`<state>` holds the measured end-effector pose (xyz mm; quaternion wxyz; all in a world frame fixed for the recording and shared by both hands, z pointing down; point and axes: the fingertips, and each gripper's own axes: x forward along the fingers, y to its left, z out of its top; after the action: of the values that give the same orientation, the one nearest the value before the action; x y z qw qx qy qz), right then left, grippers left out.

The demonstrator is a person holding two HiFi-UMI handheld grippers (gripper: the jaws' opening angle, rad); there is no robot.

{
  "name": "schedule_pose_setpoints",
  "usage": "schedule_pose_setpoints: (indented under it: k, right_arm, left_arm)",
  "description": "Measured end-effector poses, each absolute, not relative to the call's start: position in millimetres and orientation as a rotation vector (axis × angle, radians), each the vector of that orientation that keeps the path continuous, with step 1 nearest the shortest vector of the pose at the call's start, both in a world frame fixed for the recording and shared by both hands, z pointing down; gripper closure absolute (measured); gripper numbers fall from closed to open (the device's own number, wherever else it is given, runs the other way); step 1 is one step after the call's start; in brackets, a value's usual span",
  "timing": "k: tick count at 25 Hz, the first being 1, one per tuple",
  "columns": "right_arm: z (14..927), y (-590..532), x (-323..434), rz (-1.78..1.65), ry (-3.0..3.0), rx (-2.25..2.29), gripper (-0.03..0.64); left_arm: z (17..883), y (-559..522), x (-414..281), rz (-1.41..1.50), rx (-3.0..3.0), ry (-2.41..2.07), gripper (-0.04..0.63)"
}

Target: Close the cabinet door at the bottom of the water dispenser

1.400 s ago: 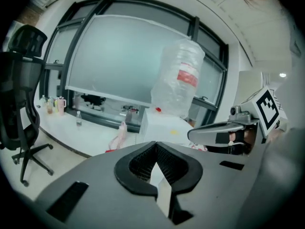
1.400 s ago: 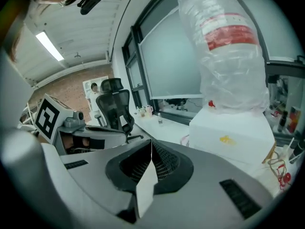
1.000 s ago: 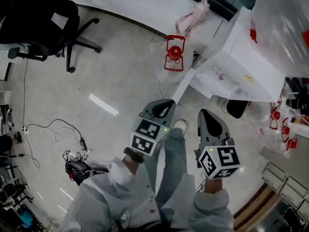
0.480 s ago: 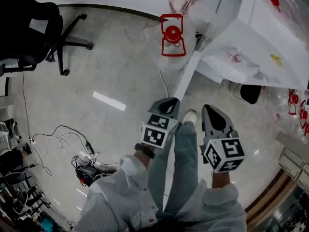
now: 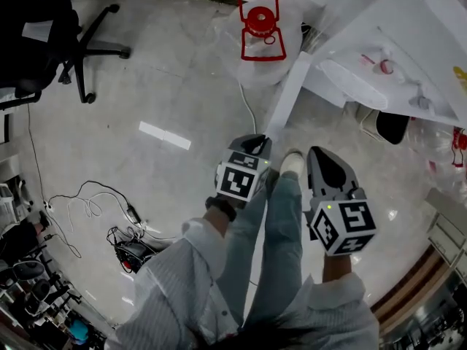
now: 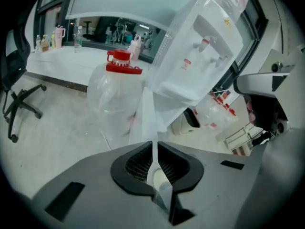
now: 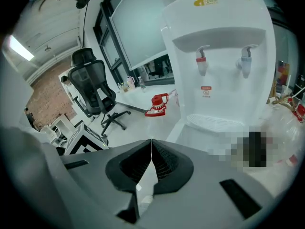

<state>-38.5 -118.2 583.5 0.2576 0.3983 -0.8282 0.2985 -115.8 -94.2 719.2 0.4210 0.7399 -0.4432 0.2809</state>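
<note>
The white water dispenser [image 5: 408,35] stands at the upper right; its bottom cabinet door [image 5: 288,97] swings out toward me as a narrow white panel. My left gripper [image 5: 255,143] points down at the door's free end, close to it; contact cannot be made out. In the left gripper view the door [image 6: 145,118] lies straight ahead of the left gripper [image 6: 153,144], whose jaws are opening to a thin slit with nothing between them. My right gripper [image 5: 319,159] hangs to the right of the door, shut and empty. The right gripper [image 7: 151,142] faces the dispenser [image 7: 224,56].
A clear water jug with a red cap [image 5: 263,28] stands just left of the door. An office chair [image 5: 44,35] is at the far left and cables [image 5: 95,203] lie on the floor. The person's shoe [image 5: 292,162] is between the grippers. Plastic bags [image 5: 452,144] sit at the right.
Both grippers have come down toward the floor and the view has closed in on the dispenser. The left gripper now sits by the door's free end.
</note>
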Motion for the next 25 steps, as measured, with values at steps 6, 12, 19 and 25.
schedule_pose_setpoints:
  k: [6,12,19,25]
  right_arm:
    - [596.9,-113.8,-41.1,0.828,-2.237,1.074,0.603]
    - [604.9,-110.0,-37.1,0.856,-2.219,1.1,0.603]
    - [606.6,-101.4,-22.9,0.879,-2.187,1.148,0.603]
    - [603.8,-96.2,-14.0,0.88,-2.164,1.204,0.603]
  left_arm:
    - [747.5,-86.7,-114.4,0.731,1.817,-1.061,0.517]
    - [768.2,-83.1,-104.4,0.762,1.805,-0.977,0.45]
    - [786.5,-76.5,-98.9,0.862,1.788,-0.925,0.434]
    - [788.3,-70.0,-94.2,0.906,1.774,-0.89,0.434]
